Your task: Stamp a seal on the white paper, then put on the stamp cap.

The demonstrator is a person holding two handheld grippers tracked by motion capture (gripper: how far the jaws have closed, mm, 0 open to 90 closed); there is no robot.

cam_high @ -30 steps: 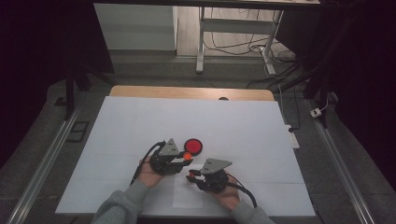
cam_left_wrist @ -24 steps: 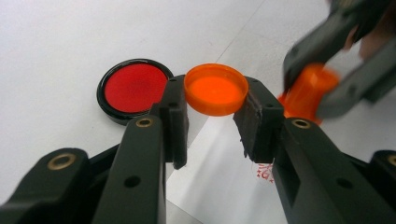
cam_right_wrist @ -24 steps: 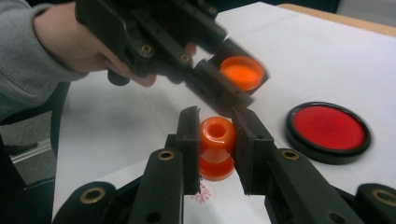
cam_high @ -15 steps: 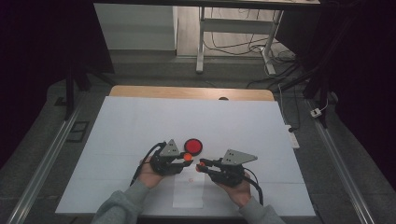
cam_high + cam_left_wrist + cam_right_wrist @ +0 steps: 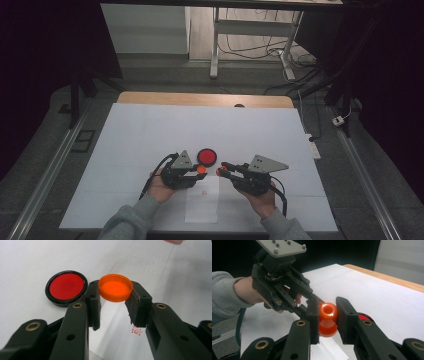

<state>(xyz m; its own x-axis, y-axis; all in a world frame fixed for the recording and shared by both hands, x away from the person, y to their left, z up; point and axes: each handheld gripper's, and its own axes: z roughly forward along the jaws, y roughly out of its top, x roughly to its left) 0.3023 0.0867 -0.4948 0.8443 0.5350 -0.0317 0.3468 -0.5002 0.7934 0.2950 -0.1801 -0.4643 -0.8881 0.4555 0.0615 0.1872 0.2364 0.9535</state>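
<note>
Your left tongs (image 5: 113, 306) are clamped on the orange cap (image 5: 115, 287): the 2 pads press against its opposite sides, and the cap sits level with its open hollow facing up. In the high view the same left tongs (image 5: 199, 171) point toward the middle of the surface, with the cap showing as an orange spot at their tip.

Your right tongs (image 5: 327, 318) are clamped on the orange stamp (image 5: 327, 319). The pads grip its narrow waist; the rounded top with its small recess stands above the pads and the wider lower part bulges below them. In the high view the right tongs (image 5: 220, 171) point left toward the left tongs, so the 2 orange parts are near each other but apart.

Directly under the left tongs lies a white paper sheet (image 5: 117, 340) carrying 1 small red stamped mark (image 5: 136, 330). In the high view that sheet (image 5: 202, 207) lies between your 2 hands, reaching toward the near edge of the surface.

Just beside the left tongs, on their far side, the round ink pad (image 5: 66, 288) rests flat: a black rim around a red face. It appears in the high view as a red disc (image 5: 207, 157).

All items rest on or above the white surface (image 5: 150, 130).
</note>
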